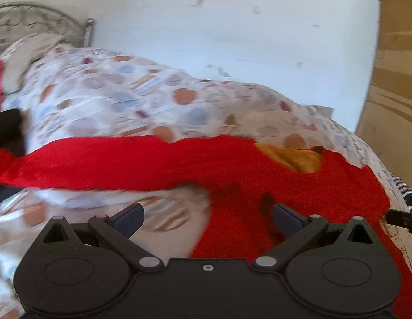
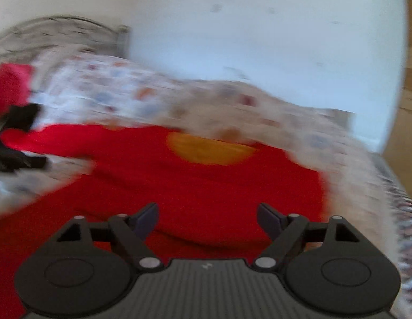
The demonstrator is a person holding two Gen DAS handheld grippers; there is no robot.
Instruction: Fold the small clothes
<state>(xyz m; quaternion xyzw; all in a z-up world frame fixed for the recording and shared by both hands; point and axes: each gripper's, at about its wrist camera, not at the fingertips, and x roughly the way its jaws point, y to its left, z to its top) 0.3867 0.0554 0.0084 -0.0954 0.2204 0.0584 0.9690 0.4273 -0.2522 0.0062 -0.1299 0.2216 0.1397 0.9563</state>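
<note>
A red garment (image 1: pixel 259 175) lies spread on the bed, one long sleeve (image 1: pixel 86 159) stretched out to the left. Its neck opening shows an orange-yellow lining (image 1: pixel 293 156). My left gripper (image 1: pixel 207 212) hovers low over the garment's near left part, jaws open and nothing between them; the left finger is over the bedspread, the right one over red cloth. In the blurred right wrist view the same red garment (image 2: pixel 206 191) fills the middle, with the orange neck (image 2: pixel 208 150) beyond. My right gripper (image 2: pixel 207 210) stands open above the red cloth and holds nothing.
A bedspread with coloured dots (image 1: pixel 112 93) covers the bed, with a metal headboard (image 1: pixel 33 18) at the far left against a white wall (image 1: pixel 232 26). A pink-red cloth (image 2: pixel 9 87) and a dark item (image 1: pixel 6 127) lie at the left. Striped fabric (image 1: pixel 400 183) and wooden panelling (image 1: pixel 394 79) are at the right.
</note>
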